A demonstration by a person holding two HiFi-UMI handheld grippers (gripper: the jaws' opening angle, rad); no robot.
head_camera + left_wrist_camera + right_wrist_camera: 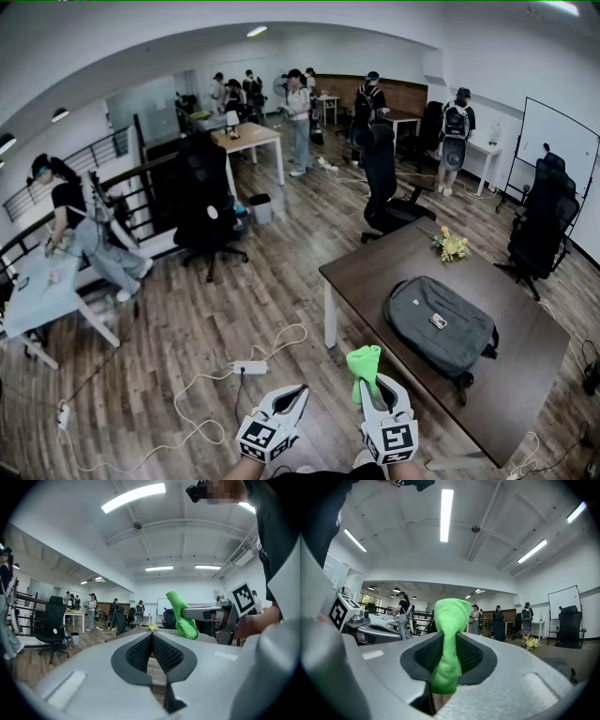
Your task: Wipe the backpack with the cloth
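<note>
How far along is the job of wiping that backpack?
Done: the green cloth is picked up, clamped in the right gripper. In hand: the cloth is held in the air, short of the dark table and clear of the grey backpack lying flat on it. The left gripper is shut and empty. Left: reaching the backpack and, it seems, all the wiping.

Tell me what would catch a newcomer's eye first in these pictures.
The bright green cloth stands out, pinched upright in the right gripper at the bottom of the head view. Next comes the grey backpack lying flat on the dark table just ahead and to the right, near small yellow flowers.
</note>
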